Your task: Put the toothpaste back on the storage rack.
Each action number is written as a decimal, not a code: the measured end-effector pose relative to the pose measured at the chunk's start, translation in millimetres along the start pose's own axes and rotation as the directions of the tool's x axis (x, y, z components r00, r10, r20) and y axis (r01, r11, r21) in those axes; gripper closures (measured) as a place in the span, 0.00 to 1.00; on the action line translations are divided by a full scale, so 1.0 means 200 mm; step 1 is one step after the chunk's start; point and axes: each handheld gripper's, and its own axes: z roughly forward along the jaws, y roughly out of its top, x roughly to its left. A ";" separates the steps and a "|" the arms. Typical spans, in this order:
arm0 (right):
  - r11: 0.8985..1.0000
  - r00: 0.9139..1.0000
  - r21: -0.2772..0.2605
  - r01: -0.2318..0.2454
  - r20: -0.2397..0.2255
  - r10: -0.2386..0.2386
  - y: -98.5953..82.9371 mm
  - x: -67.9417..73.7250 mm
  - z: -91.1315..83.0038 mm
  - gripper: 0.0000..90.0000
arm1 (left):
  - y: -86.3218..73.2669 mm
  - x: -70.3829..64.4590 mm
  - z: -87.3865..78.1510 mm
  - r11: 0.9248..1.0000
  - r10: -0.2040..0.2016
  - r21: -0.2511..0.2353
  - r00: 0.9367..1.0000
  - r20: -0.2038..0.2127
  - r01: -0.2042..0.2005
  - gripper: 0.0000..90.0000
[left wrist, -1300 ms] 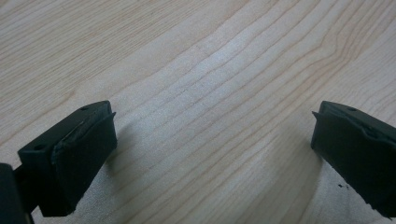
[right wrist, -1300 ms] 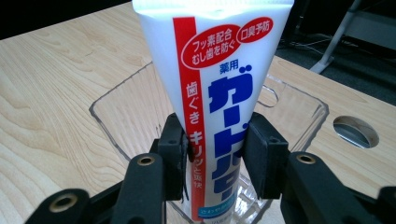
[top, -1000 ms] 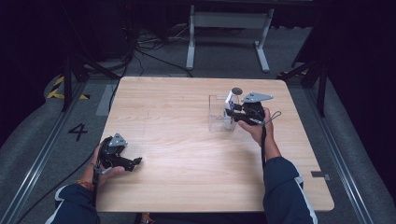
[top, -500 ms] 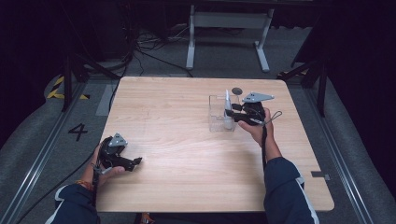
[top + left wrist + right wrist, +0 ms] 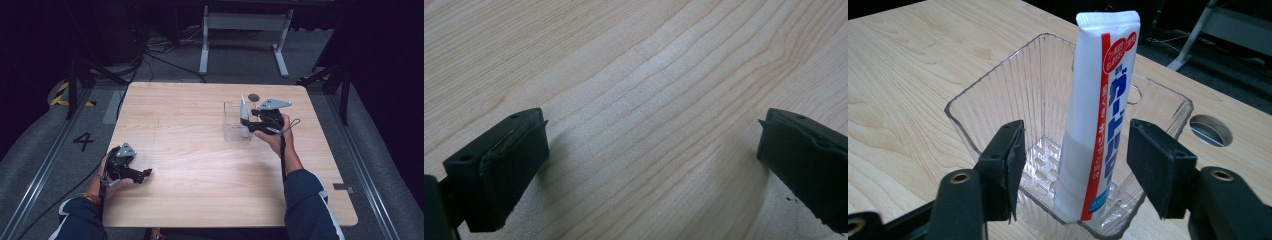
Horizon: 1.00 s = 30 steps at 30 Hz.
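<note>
Right gripper view: tube (image 5: 1100, 115) stands free between the open right claw (image 5: 1075, 167).

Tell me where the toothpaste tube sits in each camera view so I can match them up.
High view: the toothpaste tube stands right of centre, by the right gripper.
Right gripper view: the tube is centred, upright between open jaws.
Left gripper view: bare table.
Shared landmark: the clear container holding the tube.

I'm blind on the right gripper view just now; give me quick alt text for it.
A white toothpaste tube with red print stands upright in a clear ribbed plastic container on the wooden table. The right gripper has its black jaws open on either side of the tube, neither visibly touching it.
</note>
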 end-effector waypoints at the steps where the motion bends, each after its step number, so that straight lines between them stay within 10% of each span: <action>1: 1.000 1.000 0.002 0.005 0.005 -0.005 0.00 0.00 0.00 0.44 | 0.00 0.00 0.00 1.000 0.001 0.001 1.000 0.000 -0.001 0.01; 30: 0.993 0.993 0.058 0.098 0.065 -0.102 0.03 0.06 -0.18 0.35 | 0.00 0.00 0.00 1.000 0.001 0.004 1.000 0.001 -0.001 0.01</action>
